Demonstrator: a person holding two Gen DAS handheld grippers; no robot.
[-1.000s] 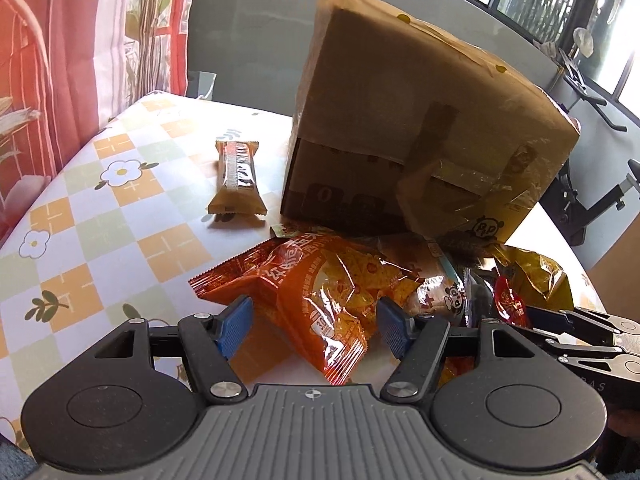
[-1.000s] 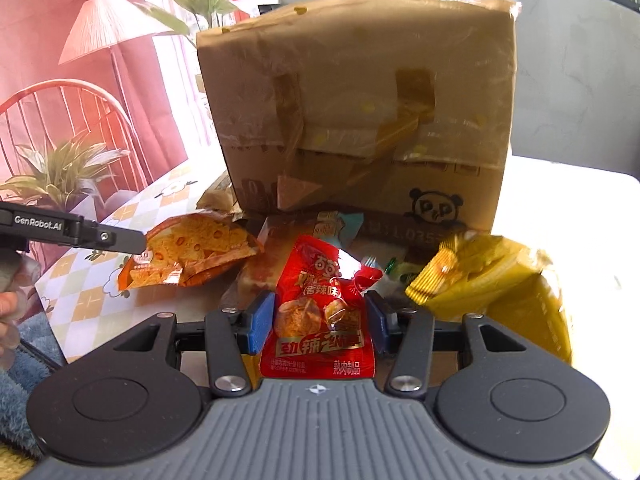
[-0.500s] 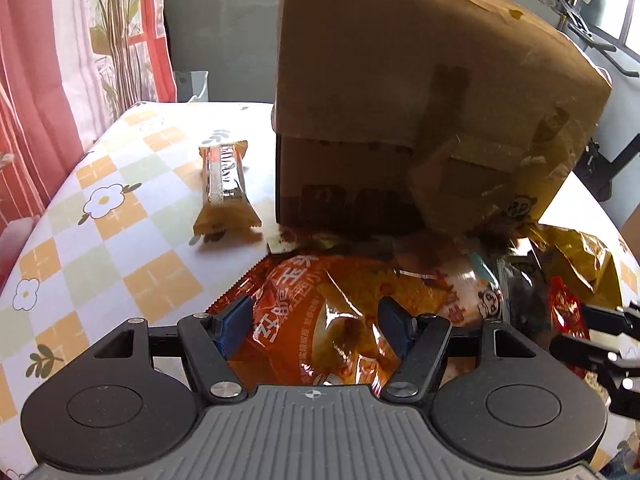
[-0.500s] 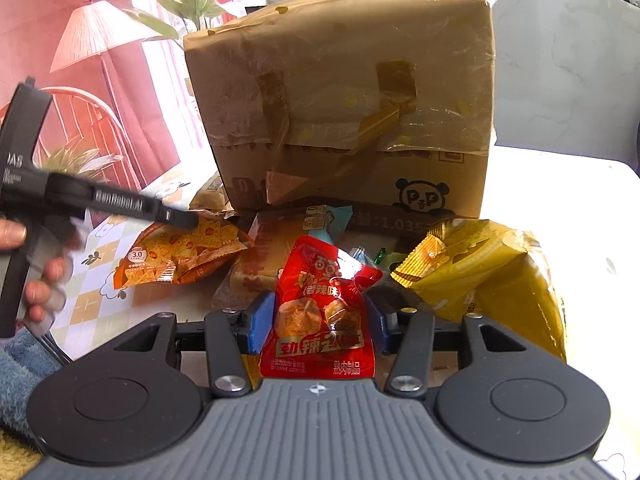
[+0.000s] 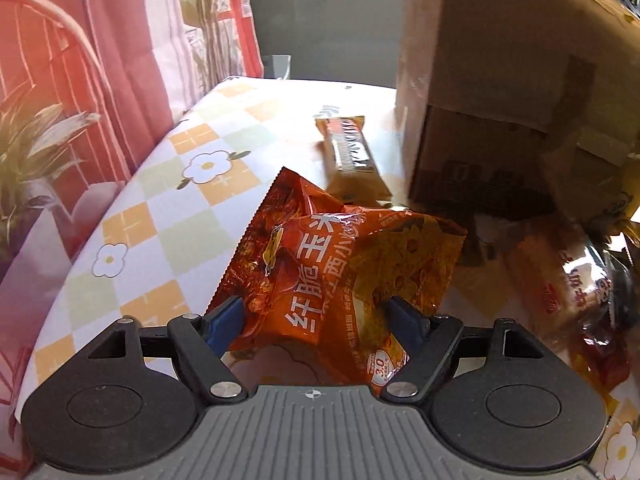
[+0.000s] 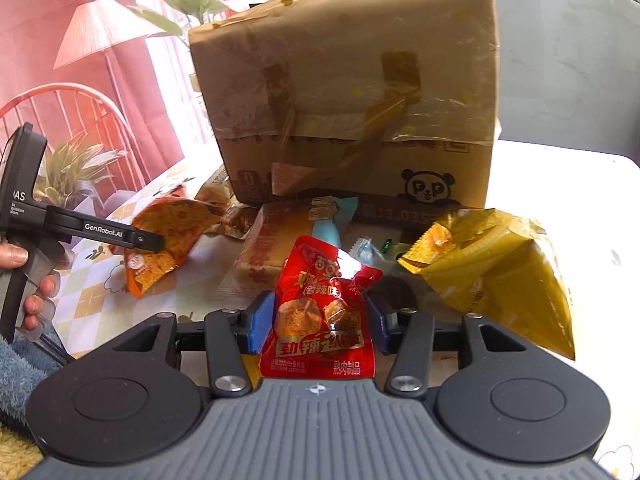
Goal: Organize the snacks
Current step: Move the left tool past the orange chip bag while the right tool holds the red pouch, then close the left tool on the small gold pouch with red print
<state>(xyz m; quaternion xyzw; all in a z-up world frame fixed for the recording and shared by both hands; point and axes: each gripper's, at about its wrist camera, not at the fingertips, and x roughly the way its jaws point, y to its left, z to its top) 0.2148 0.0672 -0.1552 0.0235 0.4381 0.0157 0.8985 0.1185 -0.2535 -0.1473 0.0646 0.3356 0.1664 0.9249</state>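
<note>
With the left tool (image 5: 316,312) clamped on the crinkly orange corn-snack bag (image 5: 340,276) above the checked tabletop (image 5: 160,216) and the right tool (image 6: 315,322) gripping the glossy red meat-snack pouch (image 6: 320,312), both pickups look done; next, carry each to the tall taped cardboard box (image 6: 352,100) beyond.

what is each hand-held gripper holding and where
Left: orange snack bag, pinched across its lower end. Right: red snack packet, gripped at its sides.

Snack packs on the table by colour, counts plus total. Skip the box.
orange bag: 1
red pouch: 1
yellow bag: 1
teal packet: 1
brown bar: 1
clear bread pack: 1
Total: 6
The small sweets behind the red pouch are left out, as they are too small to count.
</note>
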